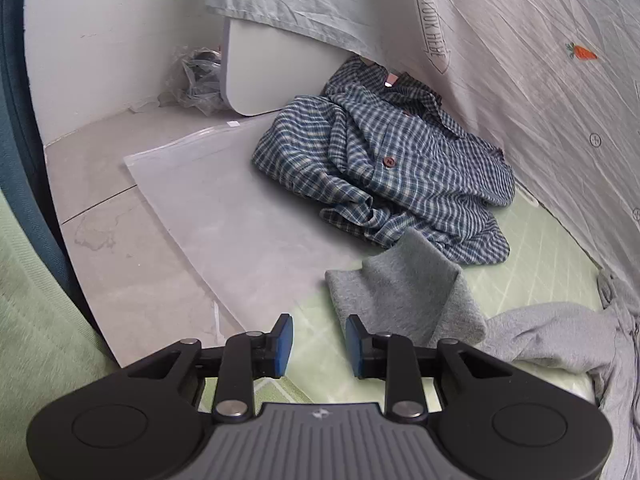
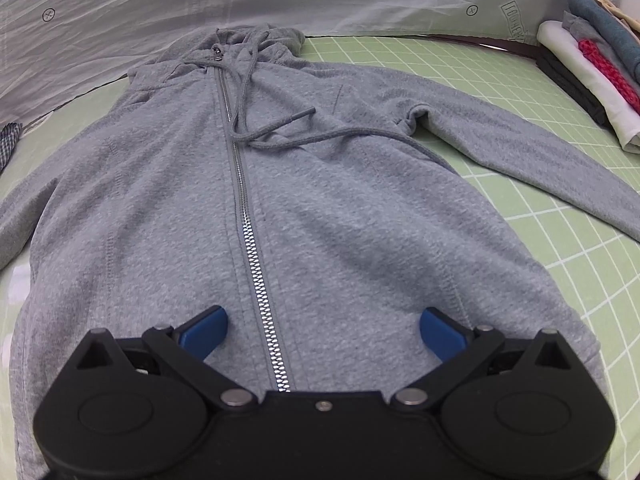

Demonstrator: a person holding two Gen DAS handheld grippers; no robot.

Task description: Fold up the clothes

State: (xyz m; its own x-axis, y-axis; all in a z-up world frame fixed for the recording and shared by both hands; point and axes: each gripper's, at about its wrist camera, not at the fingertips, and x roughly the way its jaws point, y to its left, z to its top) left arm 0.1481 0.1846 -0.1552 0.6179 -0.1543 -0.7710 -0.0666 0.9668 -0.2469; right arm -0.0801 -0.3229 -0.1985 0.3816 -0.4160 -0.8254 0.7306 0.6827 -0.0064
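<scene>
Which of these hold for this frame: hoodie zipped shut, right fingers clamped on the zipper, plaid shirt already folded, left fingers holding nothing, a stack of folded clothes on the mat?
1. The hoodie lies front up with its zipper closed. True.
2. The right gripper is clamped on the zipper. False: its fingers stand wide apart above the hoodie's hem.
3. The plaid shirt is neatly folded. False: it lies crumpled beside the sheet.
4. The left gripper holds nothing. True: its fingers are apart, the sleeve beside them.
5. Folded clothes are stacked at the mat's edge. True.
</scene>
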